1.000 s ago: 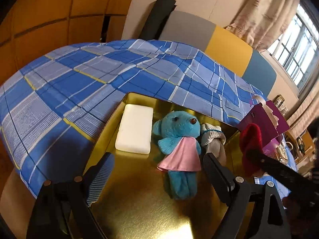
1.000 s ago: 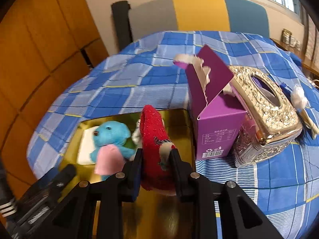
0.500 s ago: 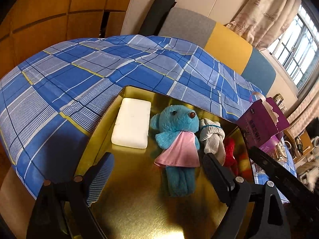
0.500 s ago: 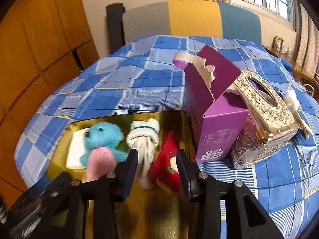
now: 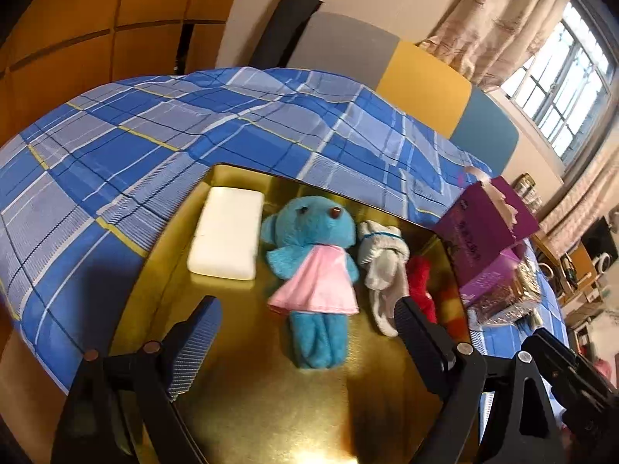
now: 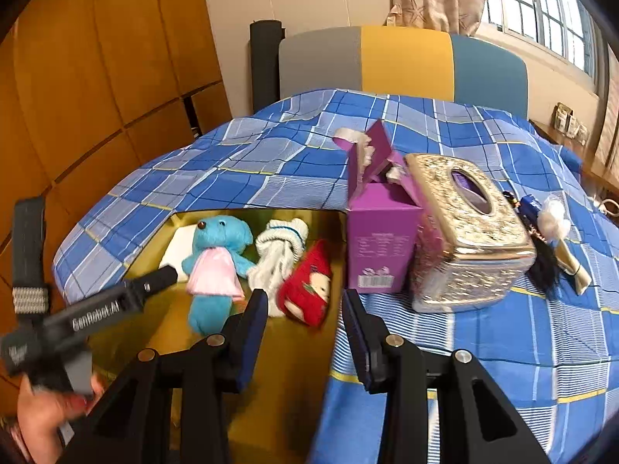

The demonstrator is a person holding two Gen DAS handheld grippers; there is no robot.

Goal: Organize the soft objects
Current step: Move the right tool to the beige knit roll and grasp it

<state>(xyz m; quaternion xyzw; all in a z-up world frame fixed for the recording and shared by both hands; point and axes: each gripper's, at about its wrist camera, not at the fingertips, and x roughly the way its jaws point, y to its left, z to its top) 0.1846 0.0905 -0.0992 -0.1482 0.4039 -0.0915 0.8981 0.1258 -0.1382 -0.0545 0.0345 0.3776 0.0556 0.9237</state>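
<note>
Now the right hand-held gripper [image 6: 305, 324] has opened, empty, leaving the red sock [image 6: 307, 290] in the gold tray [image 6: 271, 406].

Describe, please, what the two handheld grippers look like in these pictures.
Both the left gripper and the right gripper have black angular frames with silver rivets and flat fingers faced with ribbed blue pads. The right wrist view shows white "GenRobot.AI" lettering along the left one's side.
</note>
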